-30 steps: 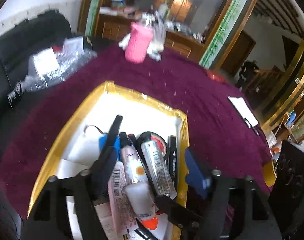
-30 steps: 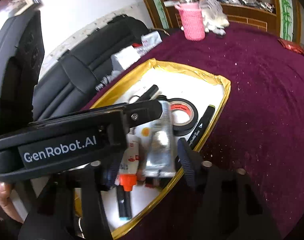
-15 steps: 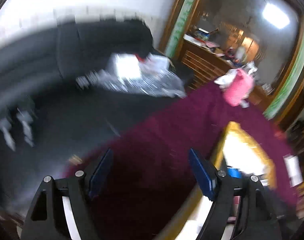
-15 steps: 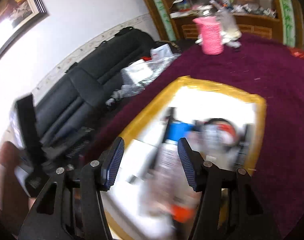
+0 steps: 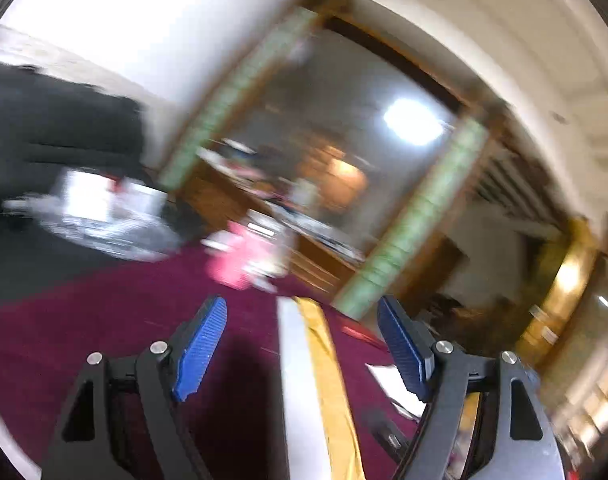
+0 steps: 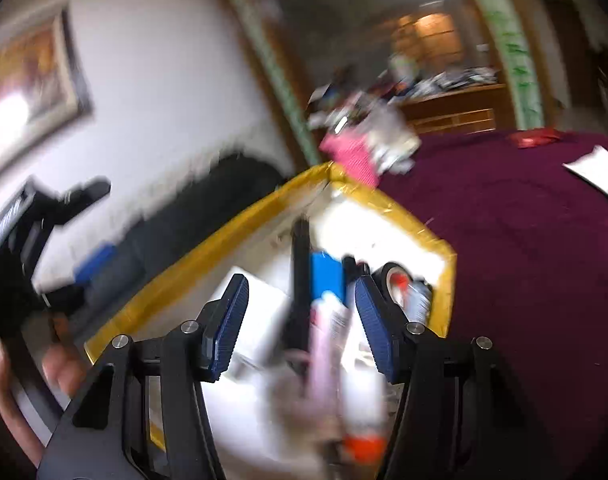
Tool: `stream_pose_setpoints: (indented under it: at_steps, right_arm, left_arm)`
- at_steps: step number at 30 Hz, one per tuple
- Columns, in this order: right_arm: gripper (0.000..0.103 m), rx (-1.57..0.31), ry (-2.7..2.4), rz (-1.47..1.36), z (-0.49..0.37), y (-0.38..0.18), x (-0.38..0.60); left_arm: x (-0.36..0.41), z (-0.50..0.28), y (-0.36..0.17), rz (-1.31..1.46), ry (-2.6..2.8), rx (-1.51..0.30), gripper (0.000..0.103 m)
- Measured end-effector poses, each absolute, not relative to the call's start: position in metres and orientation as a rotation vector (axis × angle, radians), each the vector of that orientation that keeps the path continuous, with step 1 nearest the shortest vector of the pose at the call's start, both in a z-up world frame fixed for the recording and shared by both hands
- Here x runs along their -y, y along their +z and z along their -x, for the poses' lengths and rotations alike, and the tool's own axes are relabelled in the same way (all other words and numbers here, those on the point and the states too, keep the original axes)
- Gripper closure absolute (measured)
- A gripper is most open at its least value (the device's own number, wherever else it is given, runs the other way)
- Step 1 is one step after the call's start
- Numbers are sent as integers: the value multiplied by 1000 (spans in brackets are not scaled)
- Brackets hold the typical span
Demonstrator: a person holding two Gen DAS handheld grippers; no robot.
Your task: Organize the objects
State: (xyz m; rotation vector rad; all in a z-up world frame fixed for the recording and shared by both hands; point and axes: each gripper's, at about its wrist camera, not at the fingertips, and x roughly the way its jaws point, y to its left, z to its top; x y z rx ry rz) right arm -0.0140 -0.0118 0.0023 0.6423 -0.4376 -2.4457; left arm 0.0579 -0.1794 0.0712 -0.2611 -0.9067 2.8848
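Bare maroon cloth (image 6: 523, 264) lies open right of the crowded yellow-rimmed tray (image 6: 224, 240); pink holder (image 6: 351, 152) stands beyond.

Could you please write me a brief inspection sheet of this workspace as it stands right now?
Surface: maroon tablecloth over the table.
Job's things: gold-rimmed tray holding a black tape roll, a blue item, tubes and pens, blurred.
Clutter: pink cup, white paper, red packet.
Grippers: left gripper open, empty; right gripper open above the tray, gripping nothing.
Cables: nothing seen.
Surroundings: black sofa, wooden cabinet, framed picture.
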Motion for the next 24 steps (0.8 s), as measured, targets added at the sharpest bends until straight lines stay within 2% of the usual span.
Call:
stream_pose_setpoints:
  at_steps: [4, 5, 9, 12, 14, 19, 22, 24]
  right_arm:
    - [46, 778, -2507, -542, 15, 11, -73]
    - [43, 828, -2521, -529, 16, 11, -87]
    - [42, 1052, -2527, -569, 27, -13, -143]
    - [32, 1287, -2451, -655, 35, -45, -184]
    - [32, 1500, -2327, -717, 42, -70, -208]
    - [32, 1798, -2087, -802, 50, -100, -218]
    - [32, 1890, -1963, -840, 40, -108, -218]
    - [32, 1867, -1953, -855, 45, -101, -209]
  left_arm:
    - [85, -23, 76, 400, 2762, 656, 25]
    - [63, -17, 76, 422, 2747, 591, 25]
    - [0, 2, 70, 478, 2727, 367, 25]
    - [-34, 24, 62, 627, 2626, 253, 25]
    - [-49, 31, 63, 686, 2581, 207, 25]
    - [-66, 34, 82, 705, 2522, 146, 25]
    - [-58, 22, 85, 705, 2507, 168, 25]
    - [-39, 17, 89, 658, 2523, 243, 25]
